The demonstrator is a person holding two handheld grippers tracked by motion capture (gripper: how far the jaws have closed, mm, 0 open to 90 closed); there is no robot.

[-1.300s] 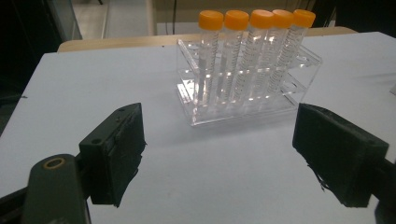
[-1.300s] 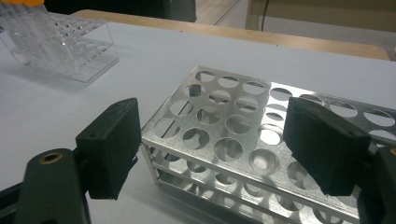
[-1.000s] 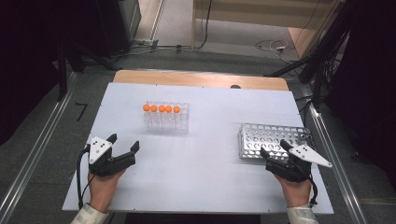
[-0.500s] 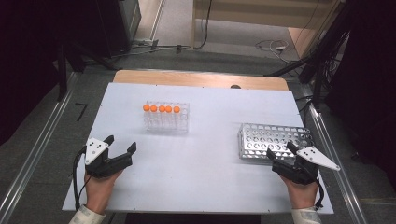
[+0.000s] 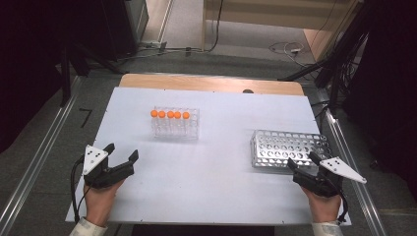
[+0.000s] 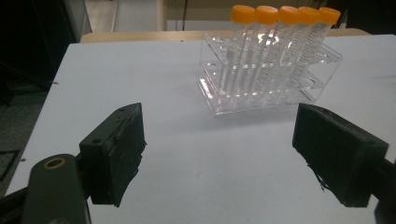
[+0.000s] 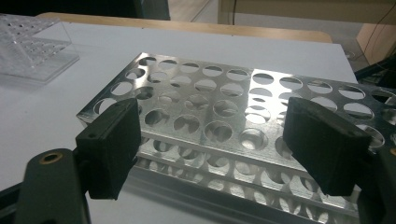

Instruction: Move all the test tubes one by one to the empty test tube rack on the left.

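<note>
A clear plastic rack (image 5: 176,129) stands on the far left part of the white tabletop (image 5: 216,191), holding several upright tubes with orange caps (image 5: 170,114). My left gripper (image 5: 121,151) rests near the front left edge, open and empty, pointing at that rack (image 6: 271,91) and its tubes (image 6: 280,51); the left gripper view shows its jaws (image 6: 219,154) set wide apart. At the right lies an empty metal rack (image 5: 287,147) full of round holes. My right gripper (image 5: 301,159) sits just in front of it, open and empty, with the metal rack (image 7: 219,107) beyond its jaws (image 7: 212,149).
The white top sits on a wooden table whose far edge (image 5: 211,82) shows behind it. Metal rails (image 5: 34,167) run along the floor on both sides, and cables (image 5: 285,49) lie on the floor beyond. The clear rack's corner (image 7: 28,46) appears in the right gripper view.
Both hands have drifted slightly back toward the near edge and a little outward. The jaws stand as wide as before.
</note>
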